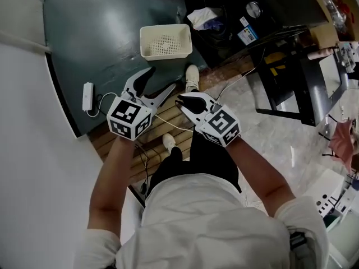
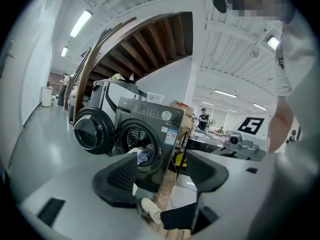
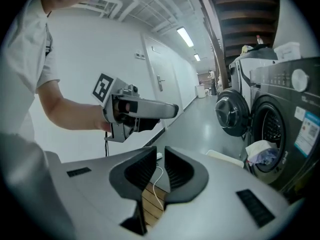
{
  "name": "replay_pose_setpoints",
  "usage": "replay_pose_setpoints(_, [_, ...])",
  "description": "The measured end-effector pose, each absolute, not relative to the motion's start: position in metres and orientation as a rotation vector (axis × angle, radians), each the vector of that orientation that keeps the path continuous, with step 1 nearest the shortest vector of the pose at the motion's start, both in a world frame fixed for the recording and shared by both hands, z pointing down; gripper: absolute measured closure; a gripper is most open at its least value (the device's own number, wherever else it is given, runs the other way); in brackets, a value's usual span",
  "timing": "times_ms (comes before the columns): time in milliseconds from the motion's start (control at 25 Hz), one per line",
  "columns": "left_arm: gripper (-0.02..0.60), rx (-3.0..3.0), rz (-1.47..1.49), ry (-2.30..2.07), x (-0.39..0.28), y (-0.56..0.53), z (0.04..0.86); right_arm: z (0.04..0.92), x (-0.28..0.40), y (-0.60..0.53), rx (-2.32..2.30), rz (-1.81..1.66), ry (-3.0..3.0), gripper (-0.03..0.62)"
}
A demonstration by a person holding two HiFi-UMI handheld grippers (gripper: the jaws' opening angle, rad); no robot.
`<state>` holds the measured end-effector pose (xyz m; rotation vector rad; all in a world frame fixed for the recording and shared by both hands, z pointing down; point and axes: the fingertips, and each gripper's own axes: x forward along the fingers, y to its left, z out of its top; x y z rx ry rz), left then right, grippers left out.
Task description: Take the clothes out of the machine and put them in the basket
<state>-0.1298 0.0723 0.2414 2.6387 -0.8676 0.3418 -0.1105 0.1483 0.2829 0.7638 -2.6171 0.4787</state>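
Clothes (image 2: 142,154), a white and blue bundle, hang out of the mouth of the dark machine (image 2: 159,118), whose round door (image 2: 90,129) stands swung wide to the left. From above they show as a pale heap (image 1: 204,18) just beyond the basket (image 1: 165,41). The basket is cream, holds nothing, and sits on the grey-green floor (image 1: 95,32) beside the machine. The left gripper (image 1: 161,78) is held in the air short of the basket, its fingers (image 2: 117,180) spread apart with nothing between them. The right gripper (image 1: 182,101) is close beside it, its fingers (image 3: 136,173) drawn almost together with only a slit between and nothing held. A white power strip (image 1: 88,96) lies on the floor to the left.
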Motion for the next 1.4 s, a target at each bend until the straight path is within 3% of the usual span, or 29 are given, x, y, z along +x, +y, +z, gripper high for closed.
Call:
replay_pose_setpoints(360, [0.252,2.710,0.471,-0.685,-0.037,-0.081,0.330,0.401,-0.082,0.037,0.762,0.560,-2.521,0.502])
replay_pose_setpoints(680, [0.242,2.763,0.556,-0.549,0.040,-0.189,0.398,0.462,-0.060,-0.048,0.737,0.658,-2.466,0.500])
replay_pose_setpoints(1400, [0.152,2.772,0.898,-0.448,0.142,-0.306,0.556,0.588,-0.055,-0.100,0.645,0.781,-2.325,0.500])
